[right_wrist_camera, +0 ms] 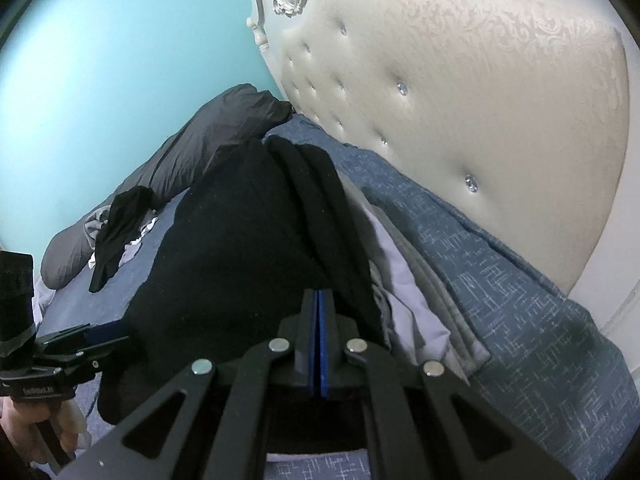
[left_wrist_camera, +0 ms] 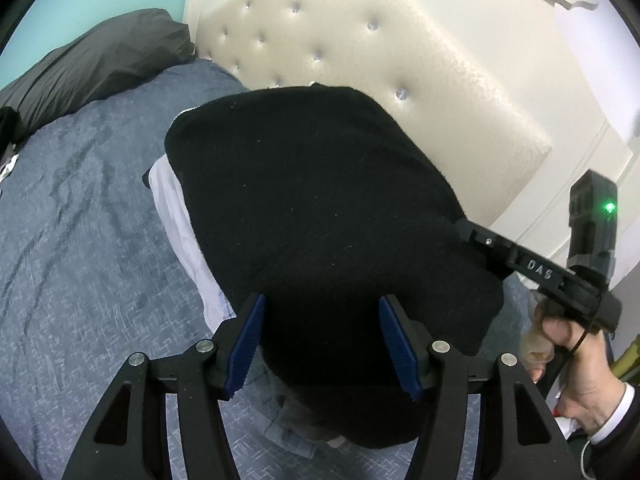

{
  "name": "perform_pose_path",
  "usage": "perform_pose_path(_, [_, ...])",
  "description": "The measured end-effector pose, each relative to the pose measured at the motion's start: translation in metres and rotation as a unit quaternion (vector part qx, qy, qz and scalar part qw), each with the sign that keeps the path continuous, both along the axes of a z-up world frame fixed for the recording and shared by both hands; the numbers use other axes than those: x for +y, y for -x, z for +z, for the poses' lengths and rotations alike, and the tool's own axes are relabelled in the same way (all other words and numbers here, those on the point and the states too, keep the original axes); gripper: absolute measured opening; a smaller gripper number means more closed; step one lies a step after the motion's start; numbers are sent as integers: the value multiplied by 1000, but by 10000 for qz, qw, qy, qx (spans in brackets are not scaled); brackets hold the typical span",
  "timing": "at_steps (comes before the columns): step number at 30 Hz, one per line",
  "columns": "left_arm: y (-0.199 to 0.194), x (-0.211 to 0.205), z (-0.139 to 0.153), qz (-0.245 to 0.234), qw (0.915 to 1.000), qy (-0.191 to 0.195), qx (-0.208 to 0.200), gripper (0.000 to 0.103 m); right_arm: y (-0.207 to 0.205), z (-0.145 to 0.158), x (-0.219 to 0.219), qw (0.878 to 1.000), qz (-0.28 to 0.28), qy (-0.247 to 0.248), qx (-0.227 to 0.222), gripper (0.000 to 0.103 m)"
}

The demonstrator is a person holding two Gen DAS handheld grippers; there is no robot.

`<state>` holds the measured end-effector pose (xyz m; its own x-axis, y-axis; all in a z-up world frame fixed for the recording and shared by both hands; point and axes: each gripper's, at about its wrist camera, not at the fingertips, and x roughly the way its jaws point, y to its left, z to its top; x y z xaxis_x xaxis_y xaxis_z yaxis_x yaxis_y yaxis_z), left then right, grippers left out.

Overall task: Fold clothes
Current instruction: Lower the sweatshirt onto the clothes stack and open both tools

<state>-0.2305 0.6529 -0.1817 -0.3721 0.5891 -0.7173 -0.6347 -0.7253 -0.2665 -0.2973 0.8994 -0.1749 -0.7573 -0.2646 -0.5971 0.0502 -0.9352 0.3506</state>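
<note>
Knitwear in black, a folded woollen sweater point(left_wrist_camera: 320, 216), is laid on top of a stack of folded clothes on the bed, close beside the cream tufted headboard point(left_wrist_camera: 360, 52); a pale lilac garment point(left_wrist_camera: 176, 216) and a light denim piece point(left_wrist_camera: 276, 412) are seen jutting out from under it. The bed is covered by a blue patterned bedspread point(left_wrist_camera: 80, 240), with a dark grey pillow point(left_wrist_camera: 92, 52) set against the turquoise wall point(right_wrist_camera: 120, 60). The left gripper point(left_wrist_camera: 322, 346) is held over the near edge of the sweater, its blue-padded fingers point(left_wrist_camera: 244, 348) spread apart with nothing pinched. The right gripper point(right_wrist_camera: 319, 340) is seen with its fingers pressed together, nothing visibly caught between them, at the sweater's right side. A loose black garment point(right_wrist_camera: 116, 224) is left crumpled further along the bed, well apart from the stack.
</note>
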Motion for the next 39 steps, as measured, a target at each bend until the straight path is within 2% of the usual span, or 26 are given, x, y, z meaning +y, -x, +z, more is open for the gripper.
perform_pose_path(3, [4, -3, 8, 19, 10000, 5, -33, 64, -3, 10, 0, 10000, -18, 51, 19, 0])
perform_pose_path(13, [-2, -20, 46, 145, 9998, -88, 111, 63, -15, 56, -8, 9996, -80, -248, 146, 0])
perform_pose_path(23, [-15, -48, 64, 213, 9995, -217, 115, 63, -33, 80, -29, 9992, -142, -357, 121, 0])
perform_pose_path(39, [-30, -107, 94, 406, 9982, -348, 269, 65, -51, 114, -88, 9981, -165, -591, 103, 0])
